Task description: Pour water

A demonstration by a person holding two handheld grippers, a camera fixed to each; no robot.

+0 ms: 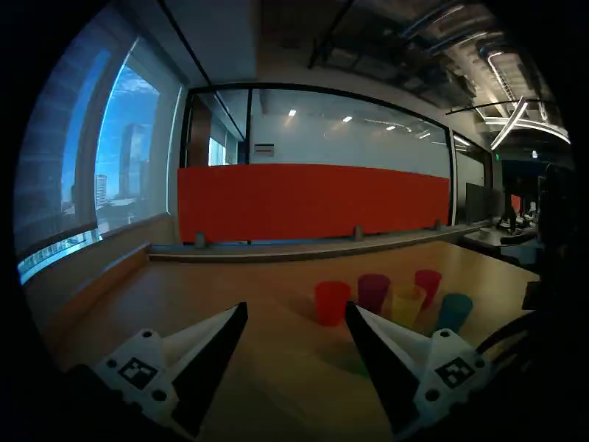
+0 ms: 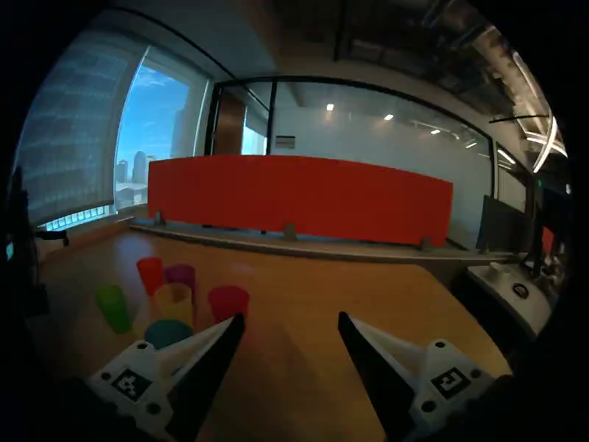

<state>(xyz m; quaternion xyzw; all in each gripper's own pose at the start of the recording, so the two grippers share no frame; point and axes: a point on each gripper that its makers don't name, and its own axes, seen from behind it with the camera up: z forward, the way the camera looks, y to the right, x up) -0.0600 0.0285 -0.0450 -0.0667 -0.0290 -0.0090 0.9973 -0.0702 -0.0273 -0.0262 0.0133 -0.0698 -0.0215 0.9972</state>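
Note:
Several coloured plastic cups stand upright in a cluster on the wooden table (image 1: pixel 221 280). In the left gripper view I see an orange cup (image 1: pixel 331 302), a purple cup (image 1: pixel 373 291), a yellow cup (image 1: pixel 407 306), a pink-red cup (image 1: pixel 428 286) and a teal cup (image 1: pixel 453 311). My left gripper (image 1: pixel 294 309) is open and empty, just short of the orange cup. In the right gripper view a green cup (image 2: pixel 114 307), the orange cup (image 2: pixel 150 274), the purple cup (image 2: pixel 180 278), the yellow cup (image 2: pixel 174 302), the pink-red cup (image 2: pixel 228 302) and the teal cup (image 2: pixel 168 333) lie ahead to the left. My right gripper (image 2: pixel 289 317) is open and empty. Whether any cup holds water cannot be told.
A long red partition panel (image 2: pixel 294 199) runs along the table's far edge. Large windows (image 1: pixel 125 169) are on the left. A neighbouring desk with a monitor (image 2: pixel 504 225) stands to the right. Bare tabletop (image 2: pixel 331 295) stretches ahead of the right gripper.

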